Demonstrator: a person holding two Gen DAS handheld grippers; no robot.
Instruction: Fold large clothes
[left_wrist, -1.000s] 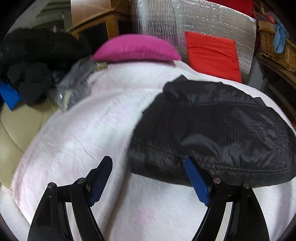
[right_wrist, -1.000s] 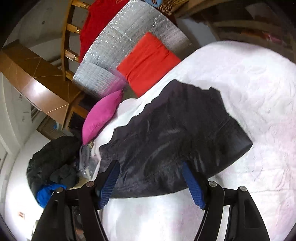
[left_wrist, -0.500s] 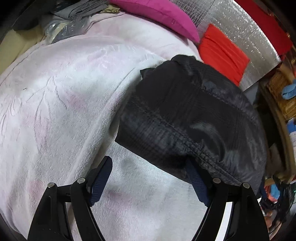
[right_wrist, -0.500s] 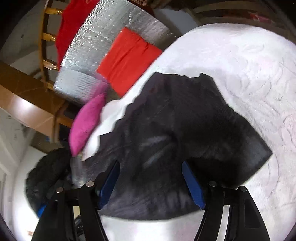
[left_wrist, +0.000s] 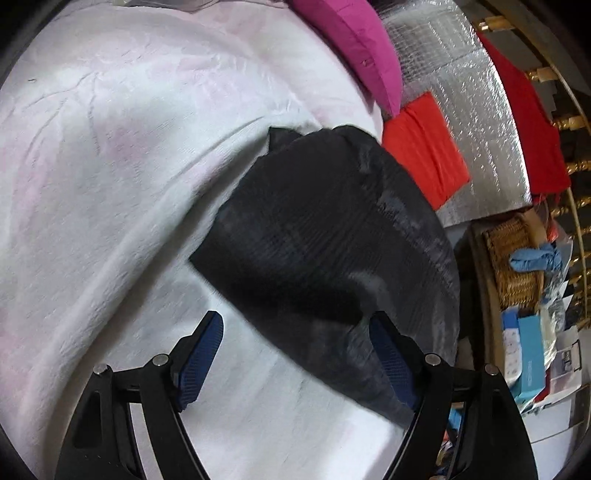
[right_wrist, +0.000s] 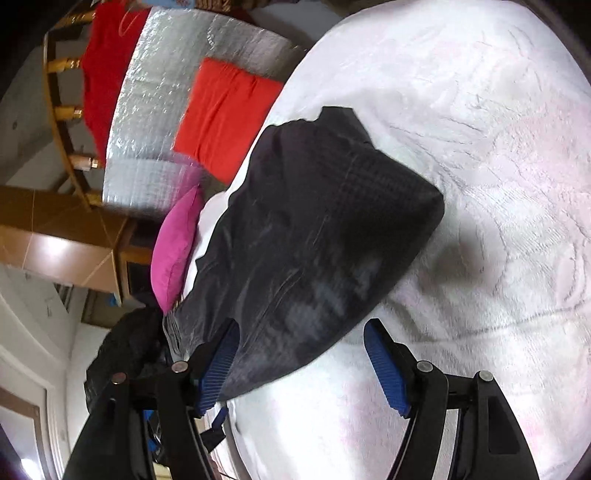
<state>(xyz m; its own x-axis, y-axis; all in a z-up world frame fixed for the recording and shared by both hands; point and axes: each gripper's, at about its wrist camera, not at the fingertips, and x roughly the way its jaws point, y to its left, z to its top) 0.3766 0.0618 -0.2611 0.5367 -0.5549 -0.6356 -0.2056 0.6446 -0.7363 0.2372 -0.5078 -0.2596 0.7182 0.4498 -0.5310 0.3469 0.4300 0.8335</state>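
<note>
A black shiny garment (left_wrist: 325, 236) lies folded into a rough rectangle on a white-pink bedspread (left_wrist: 110, 166). It also shows in the right wrist view (right_wrist: 317, 236). My left gripper (left_wrist: 295, 354) is open, low over the garment's near edge, its right pad close to the fabric. My right gripper (right_wrist: 303, 362) is open over the garment's other near corner, its left pad beside the fabric edge. Neither holds anything.
A magenta pillow (left_wrist: 354, 48) and a red cushion (left_wrist: 424, 147) lie at the bed's head against a silver foil sheet (left_wrist: 476, 122). A wicker basket (left_wrist: 513, 266) and boxes stand off the bed's side. A dark clothes pile (right_wrist: 125, 354) lies beyond the other side.
Both grippers have tilted and come closer to the garment's near edge, each from its own side. The garment fills more of both views. Both jaws stay open.
</note>
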